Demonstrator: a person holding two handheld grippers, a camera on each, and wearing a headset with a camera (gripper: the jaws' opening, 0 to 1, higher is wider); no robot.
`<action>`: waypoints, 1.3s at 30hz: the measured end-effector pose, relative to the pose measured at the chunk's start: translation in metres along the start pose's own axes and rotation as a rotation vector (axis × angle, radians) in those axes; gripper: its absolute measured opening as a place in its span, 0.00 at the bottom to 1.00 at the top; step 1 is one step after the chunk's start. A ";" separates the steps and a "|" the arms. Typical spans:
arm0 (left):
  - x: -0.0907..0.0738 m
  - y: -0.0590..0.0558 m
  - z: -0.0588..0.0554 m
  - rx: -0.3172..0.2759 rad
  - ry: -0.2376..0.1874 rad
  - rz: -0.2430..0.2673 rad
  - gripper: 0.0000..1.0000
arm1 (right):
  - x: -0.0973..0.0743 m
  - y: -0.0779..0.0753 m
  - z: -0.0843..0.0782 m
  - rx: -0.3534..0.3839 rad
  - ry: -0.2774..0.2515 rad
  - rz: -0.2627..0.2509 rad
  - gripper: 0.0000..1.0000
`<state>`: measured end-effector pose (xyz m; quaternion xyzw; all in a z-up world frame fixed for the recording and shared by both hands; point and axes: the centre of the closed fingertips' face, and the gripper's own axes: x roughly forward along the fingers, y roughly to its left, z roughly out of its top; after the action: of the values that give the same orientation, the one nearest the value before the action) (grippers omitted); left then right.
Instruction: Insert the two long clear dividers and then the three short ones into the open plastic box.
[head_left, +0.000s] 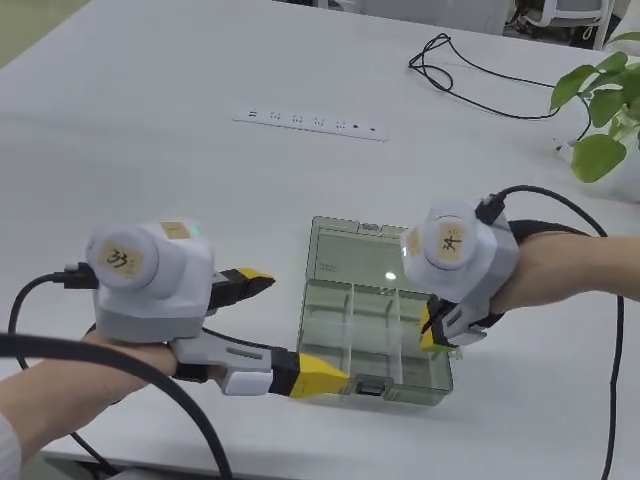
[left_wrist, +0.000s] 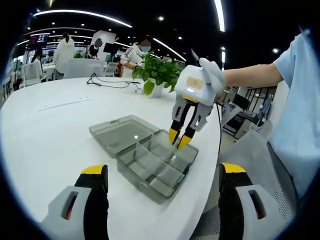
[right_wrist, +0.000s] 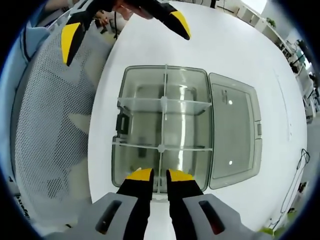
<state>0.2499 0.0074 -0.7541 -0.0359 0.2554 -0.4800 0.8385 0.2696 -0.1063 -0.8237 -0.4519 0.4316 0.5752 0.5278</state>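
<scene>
Smooth white tabletop (head_left: 150, 170); left gripper (left_wrist: 163, 169) gapes empty; right gripper (right_wrist: 160, 174) narrowed astride clear divider (right_wrist: 162, 125) in translucent box (right_wrist: 185, 127), grip unclear.

The open box of translucent grey-green plastic (head_left: 400, 384) is smooth and glossy, and its lid (head_left: 350, 255) catches small glints of light. The clear plastic dividers (right_wrist: 186, 105) inside look hard and shiny. The white table top (head_left: 150, 170) is smooth and matt. The left gripper (head_left: 296, 328) and right gripper (head_left: 432, 337) have glossy white plastic housings, grey plastic bodies and matt black-and-yellow tips. The grey chair seat (right_wrist: 55, 125) is open-mesh cloth.
</scene>
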 end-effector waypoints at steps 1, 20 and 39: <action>0.000 0.000 0.001 0.001 -0.002 0.001 0.94 | -0.001 -0.002 0.001 0.002 -0.016 -0.014 0.18; -0.006 0.005 0.001 0.028 -0.007 0.046 0.98 | -0.043 0.008 0.006 0.212 -0.386 -0.183 0.62; -0.028 -0.001 -0.007 0.131 0.021 0.162 1.00 | -0.079 0.029 -0.027 0.593 -0.728 -0.450 1.00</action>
<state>0.2346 0.0312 -0.7484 0.0446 0.2343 -0.4264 0.8725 0.2456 -0.1521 -0.7521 -0.1352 0.2565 0.4204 0.8598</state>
